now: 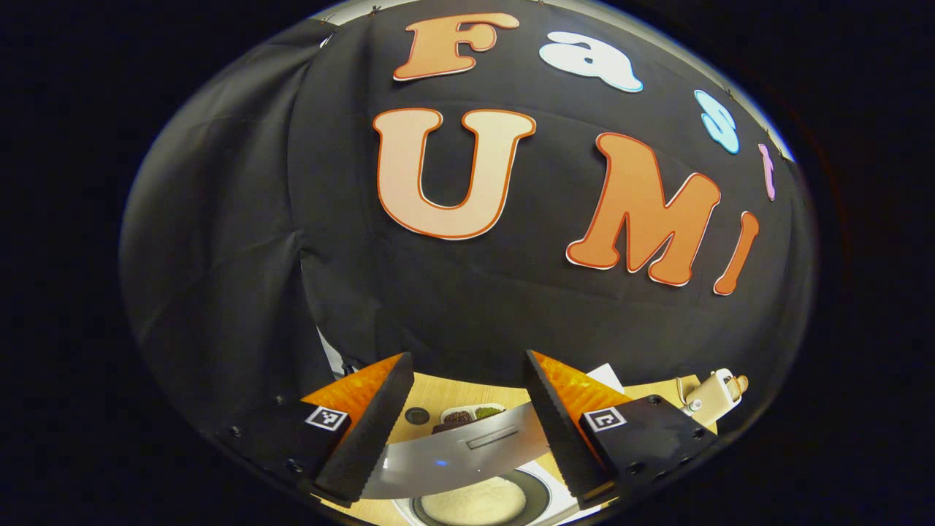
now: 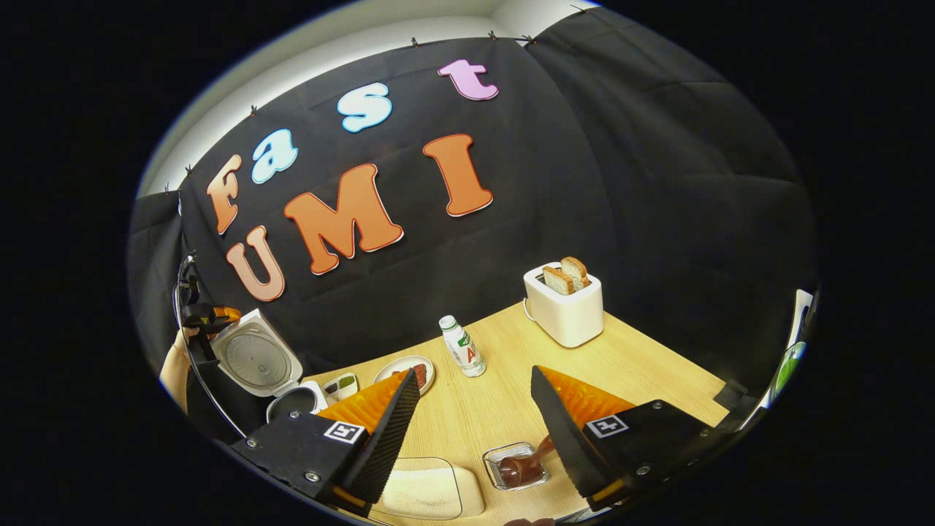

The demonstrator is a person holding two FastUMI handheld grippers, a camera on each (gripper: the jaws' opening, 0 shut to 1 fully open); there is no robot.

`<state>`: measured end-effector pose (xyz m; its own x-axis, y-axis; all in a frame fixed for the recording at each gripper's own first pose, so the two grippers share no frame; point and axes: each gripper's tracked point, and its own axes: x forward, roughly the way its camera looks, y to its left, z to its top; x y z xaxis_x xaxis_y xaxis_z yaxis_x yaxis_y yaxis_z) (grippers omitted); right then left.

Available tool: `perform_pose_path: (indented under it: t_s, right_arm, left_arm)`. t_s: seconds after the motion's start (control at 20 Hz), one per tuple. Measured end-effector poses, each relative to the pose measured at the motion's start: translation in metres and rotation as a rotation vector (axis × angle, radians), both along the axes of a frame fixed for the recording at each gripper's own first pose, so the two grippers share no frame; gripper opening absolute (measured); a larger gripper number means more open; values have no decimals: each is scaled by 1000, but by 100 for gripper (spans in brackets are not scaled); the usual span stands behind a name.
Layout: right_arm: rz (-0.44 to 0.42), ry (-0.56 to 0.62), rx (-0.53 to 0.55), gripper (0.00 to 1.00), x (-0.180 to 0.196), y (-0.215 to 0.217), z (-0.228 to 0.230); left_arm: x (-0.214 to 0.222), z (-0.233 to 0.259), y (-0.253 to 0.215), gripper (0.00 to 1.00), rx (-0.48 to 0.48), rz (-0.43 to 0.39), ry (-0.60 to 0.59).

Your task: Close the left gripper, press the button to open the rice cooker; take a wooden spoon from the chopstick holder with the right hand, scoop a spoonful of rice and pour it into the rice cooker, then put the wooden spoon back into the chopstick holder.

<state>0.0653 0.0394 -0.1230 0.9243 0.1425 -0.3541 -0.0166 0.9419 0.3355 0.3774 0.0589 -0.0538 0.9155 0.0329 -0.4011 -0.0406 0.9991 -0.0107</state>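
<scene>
The rice cooker (image 2: 252, 358) stands at the table's far left with its lid raised. In the left gripper view the grey lid (image 1: 467, 449) rises between my fingers, and the inner pot (image 1: 475, 502) below it holds pale grains. My left gripper (image 1: 467, 416) is open, with its fingers apart on either side of the lid's top. It also appears by the lid (image 2: 201, 310), held by a hand. My right gripper (image 2: 475, 416) hangs open above the table. Under it a dark wooden spoon (image 2: 520, 469) lies in a small clear holder (image 2: 495, 460), beside a clear box of rice (image 2: 431, 491).
A white toaster (image 2: 566, 310) with bread slices stands at the back right; it is also in the left gripper view (image 1: 712, 394). A small bottle (image 2: 462, 347), a plate (image 2: 405, 371) and a divided dish of beans (image 2: 341, 385) sit mid-table. Bare wood lies between the bottle and the toaster.
</scene>
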Motion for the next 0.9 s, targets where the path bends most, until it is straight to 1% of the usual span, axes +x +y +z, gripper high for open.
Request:
perform_pose_path:
  t_s: [0.25, 0.5, 0.7, 0.8, 0.9]
  right_arm:
    - [36, 1, 1, 94, 0, 5, -2]
    - [74, -48, -34, 94, -2, 10, 13]
    - [115, -91, -48, 94, -13, 20, 32]
    - [134, -120, -67, 94, -17, 23, 43]
    - [135, -141, -113, 94, -22, 20, 48]
  left_arm:
    - [-18, 0, -9, 100, 0, -11, -5]
    - [-48, -2, -18, 100, -13, -36, -3]
    - [-75, -13, -31, 100, -37, -63, 9]
    - [-89, -22, -38, 100, -48, -74, 16]
    - [-107, -34, -46, 100, -65, -88, 28]
